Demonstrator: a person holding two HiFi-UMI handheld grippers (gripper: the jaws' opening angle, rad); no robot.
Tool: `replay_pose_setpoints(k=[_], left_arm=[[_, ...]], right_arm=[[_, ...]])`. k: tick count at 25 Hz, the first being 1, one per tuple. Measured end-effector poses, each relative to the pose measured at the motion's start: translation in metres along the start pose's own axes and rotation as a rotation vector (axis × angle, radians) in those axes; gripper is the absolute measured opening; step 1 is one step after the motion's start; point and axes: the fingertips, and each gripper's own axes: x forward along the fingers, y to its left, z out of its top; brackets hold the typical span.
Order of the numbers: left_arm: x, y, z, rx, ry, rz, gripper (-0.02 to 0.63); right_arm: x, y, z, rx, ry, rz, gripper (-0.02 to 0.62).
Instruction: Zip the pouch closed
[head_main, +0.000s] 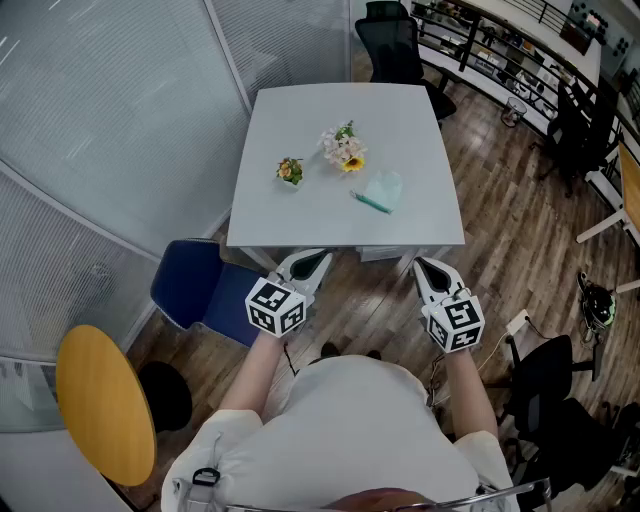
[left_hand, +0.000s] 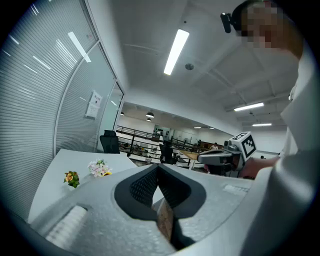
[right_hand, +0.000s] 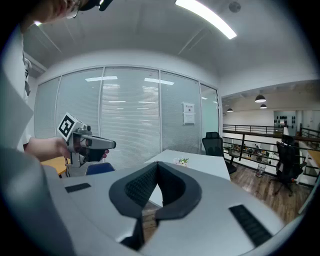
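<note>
A pale mint pouch (head_main: 384, 189) lies flat on the white table (head_main: 300, 215), right of its middle, with a darker teal strip along its near left edge. Both grippers hover in the air short of the table's near edge, well apart from the pouch. My left gripper (head_main: 320, 258) is shut with nothing in it; its jaws meet at the tip (left_hand: 158, 167). My right gripper (head_main: 421, 264) is likewise shut and empty, its tips together (right_hand: 157, 165). Neither gripper view shows the pouch.
A white flower bunch (head_main: 343, 147) and a small orange flower pot (head_main: 290, 171) stand left of the pouch. A blue chair (head_main: 195, 290) sits at the table's near left corner, beside a yellow round table (head_main: 103, 400). Black office chairs (head_main: 392, 45) stand beyond.
</note>
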Motion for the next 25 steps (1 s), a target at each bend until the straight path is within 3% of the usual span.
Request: replay_pose_setpoints(k=[25], left_arm=[[-0.013, 0.013, -0.01, 0.016, 0.026, -0.037, 0.021]], right_arm=[[0.008, 0.026, -0.006, 0.058, 0.01, -0.03, 0.003]])
